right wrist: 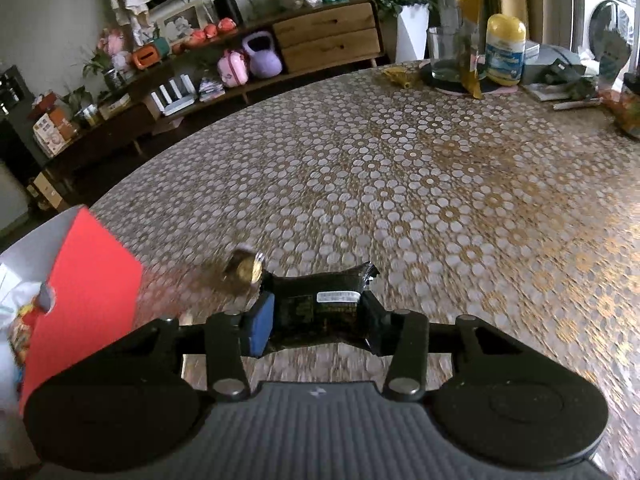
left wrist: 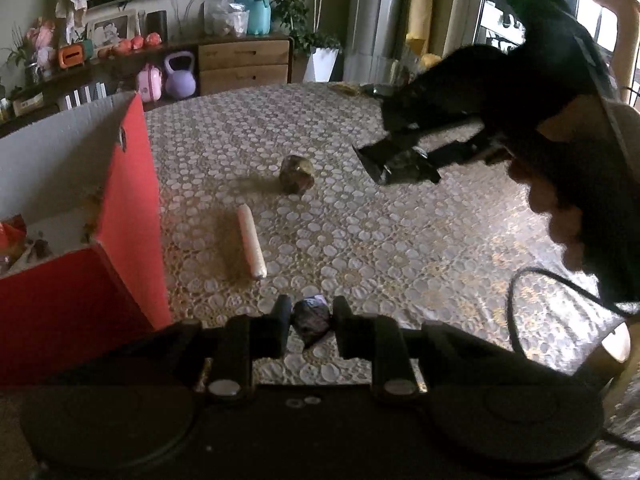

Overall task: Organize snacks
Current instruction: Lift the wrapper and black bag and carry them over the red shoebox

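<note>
My left gripper sits low over the patterned tablecloth, shut on a small dark purple wrapped candy. A red cardboard box with snacks inside stands just to its left. On the cloth ahead lie a pale pink sausage stick and a gold-wrapped snack. My right gripper is lifted off the table, shut on a dark snack packet with a white label. From the left wrist view the right gripper hangs at upper right with the packet. The gold snack and the red box lie ahead-left of it.
At the table's far side stand a glass, a yellow-lidded bottle and some clutter. A black cable loops at the right. A wooden sideboard is beyond the table edge.
</note>
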A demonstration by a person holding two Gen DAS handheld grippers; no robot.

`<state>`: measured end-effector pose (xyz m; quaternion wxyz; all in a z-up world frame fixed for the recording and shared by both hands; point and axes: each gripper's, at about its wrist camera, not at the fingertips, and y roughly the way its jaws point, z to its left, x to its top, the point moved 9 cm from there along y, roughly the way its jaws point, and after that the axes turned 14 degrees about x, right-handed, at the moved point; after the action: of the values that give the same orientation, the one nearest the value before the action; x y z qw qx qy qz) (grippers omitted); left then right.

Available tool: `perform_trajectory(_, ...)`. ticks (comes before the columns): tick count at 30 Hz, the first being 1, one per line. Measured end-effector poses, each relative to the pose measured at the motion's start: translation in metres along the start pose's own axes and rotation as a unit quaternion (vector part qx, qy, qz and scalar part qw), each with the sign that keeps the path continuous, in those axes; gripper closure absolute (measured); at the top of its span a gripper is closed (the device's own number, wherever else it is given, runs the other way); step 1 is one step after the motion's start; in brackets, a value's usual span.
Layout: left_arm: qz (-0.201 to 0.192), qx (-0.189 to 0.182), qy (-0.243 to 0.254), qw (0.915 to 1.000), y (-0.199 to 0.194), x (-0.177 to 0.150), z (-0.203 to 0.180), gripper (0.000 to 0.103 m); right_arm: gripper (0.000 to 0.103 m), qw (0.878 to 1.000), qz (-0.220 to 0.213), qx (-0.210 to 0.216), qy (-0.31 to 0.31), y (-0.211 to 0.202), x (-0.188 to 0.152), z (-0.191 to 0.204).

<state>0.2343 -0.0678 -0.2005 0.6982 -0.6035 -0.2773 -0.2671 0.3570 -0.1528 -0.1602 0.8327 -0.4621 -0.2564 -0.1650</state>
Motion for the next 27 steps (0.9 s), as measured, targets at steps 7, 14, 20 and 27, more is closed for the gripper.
perform_trajectory(7,-0.013,-0.006,-0.007,0.9999,-0.025,0.008,0.004,0.084,0.058,1.000,0.001,0.004,-0.015,-0.042,-0.021,0.025)
perform_trajectory(14,-0.026,-0.004,-0.020,0.9995,-0.049,0.014,0.014,0.084,0.058,0.999,-0.006,0.017,-0.035,-0.077,-0.037,0.057)
perform_trajectory(20,-0.048,-0.001,-0.039,0.9981,-0.072,0.025,0.028,0.084,0.058,0.998,-0.014,0.029,-0.051,-0.104,-0.045,0.083)
perform_trajectory(27,-0.061,-0.001,-0.059,0.9964,-0.093,0.036,0.052,0.084,0.058,0.996,-0.023,0.044,-0.073,-0.125,-0.054,0.116)
